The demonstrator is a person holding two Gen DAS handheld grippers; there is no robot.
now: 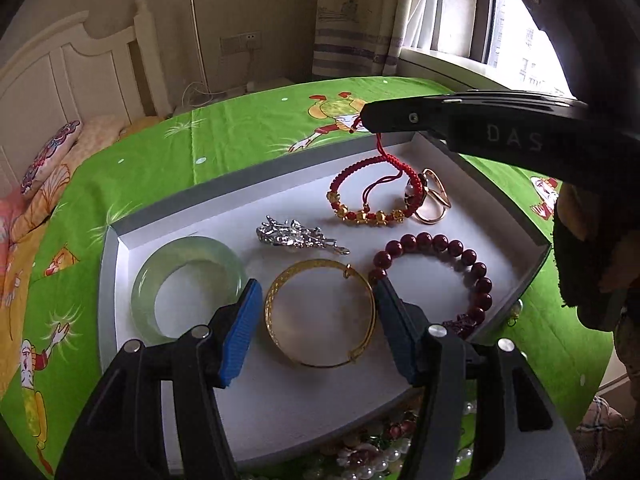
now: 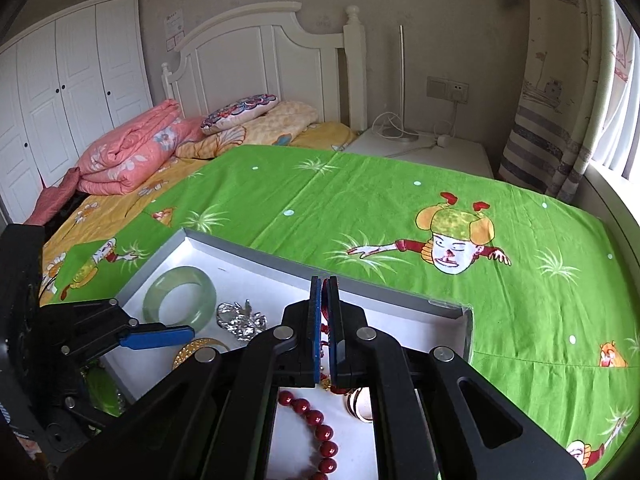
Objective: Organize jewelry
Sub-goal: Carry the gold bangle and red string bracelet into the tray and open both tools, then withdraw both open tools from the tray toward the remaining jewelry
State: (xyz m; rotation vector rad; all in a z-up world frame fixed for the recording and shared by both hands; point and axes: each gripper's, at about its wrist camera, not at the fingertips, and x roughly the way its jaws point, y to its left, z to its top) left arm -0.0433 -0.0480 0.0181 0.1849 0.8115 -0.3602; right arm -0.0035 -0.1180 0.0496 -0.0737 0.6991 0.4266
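Note:
A grey tray (image 1: 224, 194) with a white floor lies on the green cloth. My left gripper (image 1: 316, 300) is shut on a gold bangle (image 1: 280, 284), its blue pads against both sides, low over the tray floor. My right gripper (image 1: 365, 118) (image 2: 325, 280) is shut on the cord of a red braided bracelet (image 1: 372, 212) with gold beads. The cord hangs from the tip and the bracelet rests at the tray's far side. In the tray lie a jade bangle (image 1: 192, 246) (image 2: 180, 272), a silver clip (image 1: 296, 236) (image 2: 240, 320) and a dark red bead bracelet (image 1: 460, 248) (image 2: 316, 416).
A rose-gold ring piece (image 1: 436, 200) lies beside the red bracelet. A heap of pearls and other jewelry (image 1: 380, 456) sits at the tray's near edge. The green cartoon cloth (image 2: 400, 200) spreads beyond the tray. A bed with a pink quilt (image 2: 132, 148) stands at the left, a window at the right.

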